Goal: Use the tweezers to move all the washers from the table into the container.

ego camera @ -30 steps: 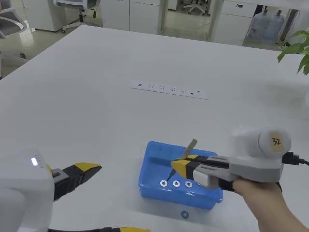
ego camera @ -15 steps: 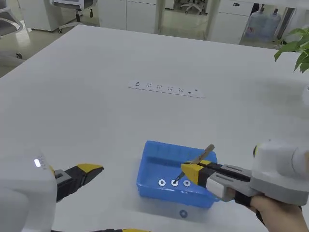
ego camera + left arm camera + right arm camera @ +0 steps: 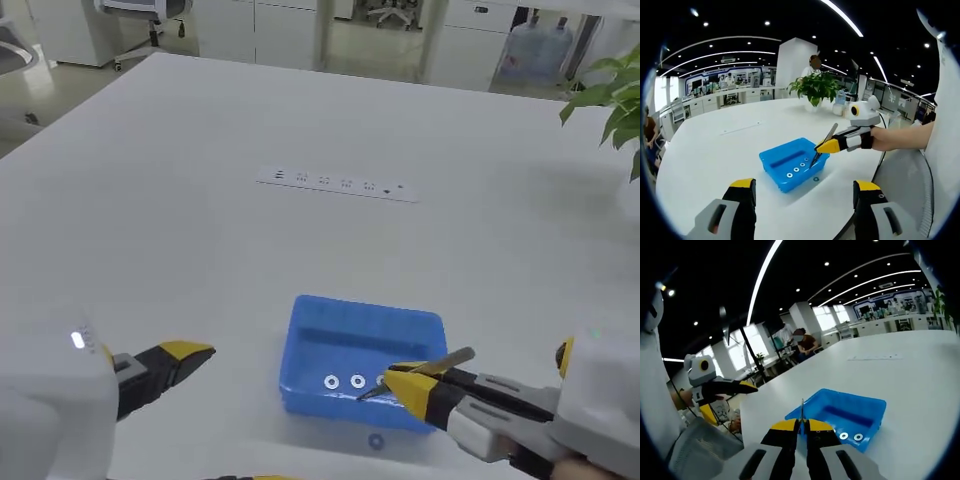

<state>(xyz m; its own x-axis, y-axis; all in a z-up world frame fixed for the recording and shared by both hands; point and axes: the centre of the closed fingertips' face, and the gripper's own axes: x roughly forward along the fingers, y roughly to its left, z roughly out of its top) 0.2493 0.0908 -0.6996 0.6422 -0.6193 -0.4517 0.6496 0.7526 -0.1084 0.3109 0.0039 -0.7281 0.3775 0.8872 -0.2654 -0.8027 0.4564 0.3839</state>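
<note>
A blue container (image 3: 325, 322) sits near the table's front edge, with several silver washers (image 3: 357, 381) in a row on its floor. One more washer (image 3: 375, 441) lies on the table just in front of it. My right gripper (image 3: 392, 380) is shut on grey tweezers (image 3: 450, 359), whose tip hangs over the container's near right corner. In the right gripper view the tweezers (image 3: 801, 415) rise from the shut gripper (image 3: 801, 426) before the container (image 3: 860, 407). My left gripper (image 3: 225, 415) stands open to the container's left; its view shows the container (image 3: 777, 156) and the loose washer (image 3: 815, 178).
A white socket strip (image 3: 335, 184) is set into the table's middle. A green plant (image 3: 612, 95) stands at the far right. The white table (image 3: 150, 200) runs wide to the left and back. Chairs and cabinets stand beyond its far edge.
My right gripper has drawn back toward me and to the right with the tweezers, from over the container's middle to its near right corner. The left gripper has stayed put.
</note>
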